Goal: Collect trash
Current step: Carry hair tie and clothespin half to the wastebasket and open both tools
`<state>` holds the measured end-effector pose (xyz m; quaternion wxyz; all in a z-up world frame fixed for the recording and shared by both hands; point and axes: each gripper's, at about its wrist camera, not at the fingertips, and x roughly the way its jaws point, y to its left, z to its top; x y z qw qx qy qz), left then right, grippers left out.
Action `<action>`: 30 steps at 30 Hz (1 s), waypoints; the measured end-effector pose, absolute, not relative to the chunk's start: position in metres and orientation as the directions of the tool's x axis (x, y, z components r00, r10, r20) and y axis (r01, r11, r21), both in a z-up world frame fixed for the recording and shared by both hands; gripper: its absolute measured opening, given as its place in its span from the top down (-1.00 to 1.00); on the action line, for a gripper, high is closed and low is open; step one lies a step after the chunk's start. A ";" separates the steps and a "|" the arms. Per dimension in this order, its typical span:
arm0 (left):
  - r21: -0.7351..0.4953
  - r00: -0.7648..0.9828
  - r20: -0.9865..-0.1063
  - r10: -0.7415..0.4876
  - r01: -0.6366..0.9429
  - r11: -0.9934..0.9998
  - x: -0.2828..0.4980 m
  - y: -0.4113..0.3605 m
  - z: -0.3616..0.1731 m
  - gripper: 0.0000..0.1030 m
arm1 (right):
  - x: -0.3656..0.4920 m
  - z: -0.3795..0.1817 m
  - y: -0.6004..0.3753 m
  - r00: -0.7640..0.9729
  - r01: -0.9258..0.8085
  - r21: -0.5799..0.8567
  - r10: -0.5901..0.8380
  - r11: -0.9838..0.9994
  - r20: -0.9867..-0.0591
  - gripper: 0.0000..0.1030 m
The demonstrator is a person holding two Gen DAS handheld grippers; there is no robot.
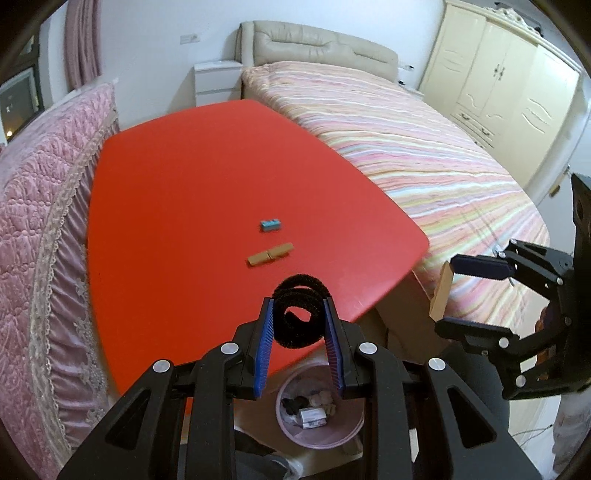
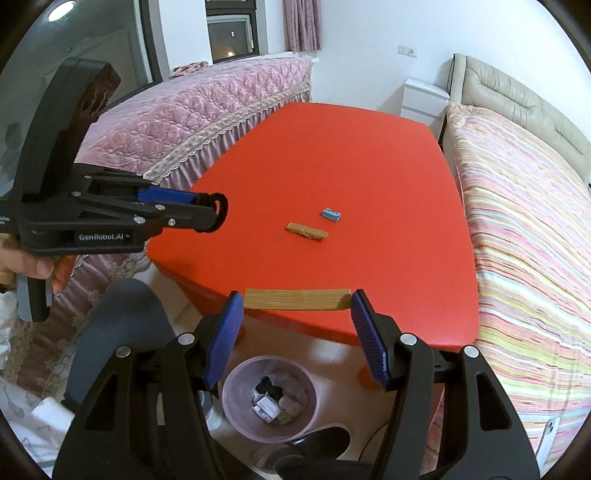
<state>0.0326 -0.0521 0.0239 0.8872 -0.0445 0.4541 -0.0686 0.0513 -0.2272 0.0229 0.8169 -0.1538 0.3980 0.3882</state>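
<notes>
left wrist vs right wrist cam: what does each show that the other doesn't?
Left wrist only: the cream wardrobe, and a head-on look at the black fuzzy coil pinched in the left gripper.

Right wrist only: the dark window, a ceiling light, the hand holding the left gripper, and the tan strip seen flat-on, spanning the right gripper.

Both: the red table, blue block, tan piece, pink bin with trash inside, striped bed.
</notes>
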 end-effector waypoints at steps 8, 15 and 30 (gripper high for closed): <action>-0.146 0.562 -0.803 -0.200 0.140 0.979 0.006 -0.068 0.016 0.49 | 0.026 0.021 -0.239 0.358 -0.760 0.086 0.524 0.644 -0.773 -0.17; -0.171 0.522 -0.822 -0.227 0.153 0.973 -0.021 -0.077 -0.004 0.49 | 0.007 0.005 -0.248 0.315 -0.764 0.112 0.517 0.636 -0.796 -0.17; -0.185 0.472 -0.844 -0.255 0.190 0.964 -0.034 -0.085 -0.021 0.49 | -0.002 -0.015 -0.250 0.261 -0.765 0.147 0.511 0.627 -0.819 -0.17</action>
